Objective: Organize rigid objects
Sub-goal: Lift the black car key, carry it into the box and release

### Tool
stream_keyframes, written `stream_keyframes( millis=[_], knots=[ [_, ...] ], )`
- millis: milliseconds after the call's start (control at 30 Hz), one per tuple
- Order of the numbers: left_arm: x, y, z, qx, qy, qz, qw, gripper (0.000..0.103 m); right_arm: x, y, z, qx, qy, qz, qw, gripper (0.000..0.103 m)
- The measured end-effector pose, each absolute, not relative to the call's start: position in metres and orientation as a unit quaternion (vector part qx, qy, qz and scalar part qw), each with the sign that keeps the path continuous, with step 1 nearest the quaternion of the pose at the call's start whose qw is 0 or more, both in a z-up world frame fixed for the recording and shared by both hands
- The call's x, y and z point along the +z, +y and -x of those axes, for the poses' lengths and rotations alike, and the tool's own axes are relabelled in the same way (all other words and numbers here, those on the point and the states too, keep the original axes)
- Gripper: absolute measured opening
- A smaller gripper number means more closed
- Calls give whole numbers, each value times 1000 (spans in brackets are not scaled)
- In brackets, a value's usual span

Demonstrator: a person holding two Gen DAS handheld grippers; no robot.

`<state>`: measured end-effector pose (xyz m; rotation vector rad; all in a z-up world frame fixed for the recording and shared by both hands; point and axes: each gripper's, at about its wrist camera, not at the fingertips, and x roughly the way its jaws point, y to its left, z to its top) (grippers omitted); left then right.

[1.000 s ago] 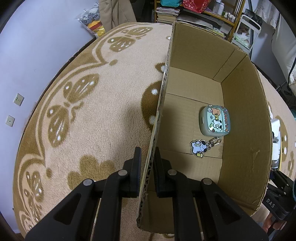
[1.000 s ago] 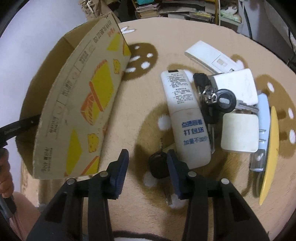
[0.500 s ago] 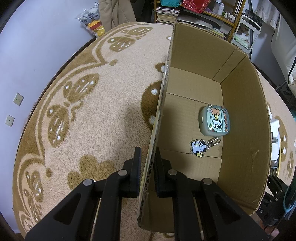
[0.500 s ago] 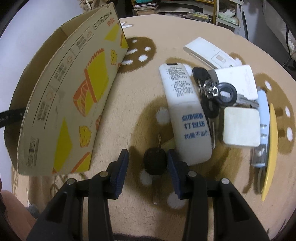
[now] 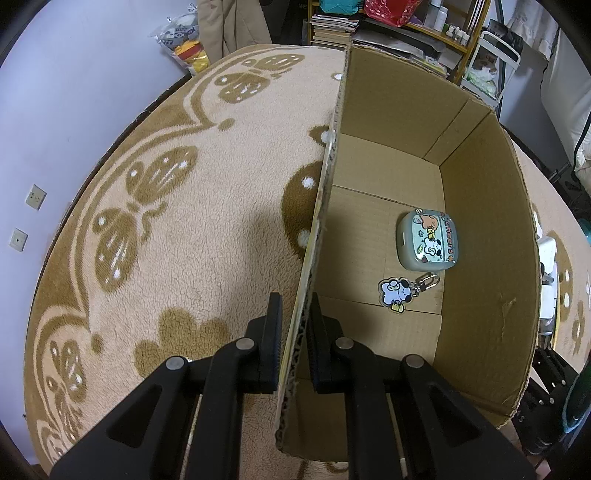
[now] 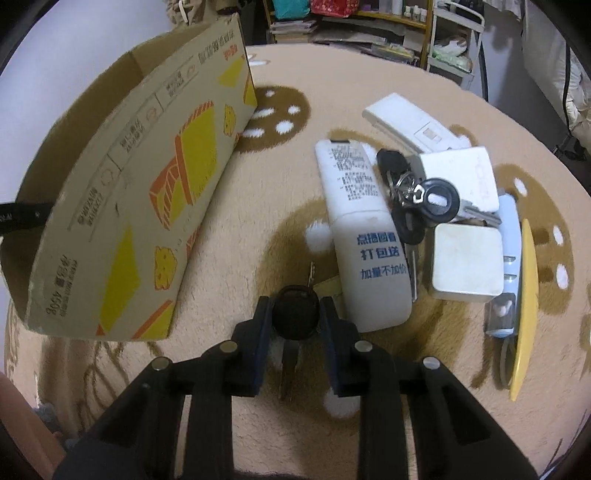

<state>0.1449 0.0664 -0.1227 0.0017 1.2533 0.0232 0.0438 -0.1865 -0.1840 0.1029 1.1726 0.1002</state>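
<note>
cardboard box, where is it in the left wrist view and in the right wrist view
Left wrist: the cardboard box fills the right half, seen from above, its near wall clamped in the left hand-held gripper.
Right wrist: the box stands at left, printed outer side showing.
Shared landmark: the beige patterned rug beneath it.

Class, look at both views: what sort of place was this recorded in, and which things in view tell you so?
Most likely a lived-in room at home, perhaps a bedroom or study. A plush patterned rug covers the floor, cluttered shelves of books and bottles stand behind, and household items like keys lie about.
</note>
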Motion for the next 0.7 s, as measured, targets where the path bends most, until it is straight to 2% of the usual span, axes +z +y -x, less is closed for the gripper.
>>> stream_keyframes(
  millis=[67,100,133,700],
  knots=[
    [-123,66,-145,11,586,-1,810,12,-177,-190,-42,48,547,-57,834,27],
    [-123,67,-145,11,586,-1,810,12,-176,-191,-42,49,546,-61,834,21],
    [-123,67,-145,11,586,-1,810,12,-174,-195,-48,46,544,-61,835,1],
    [-123,66,-145,11,586,-1,810,12,-172,-213,-63,70,536,-121,832,1]
  ],
)
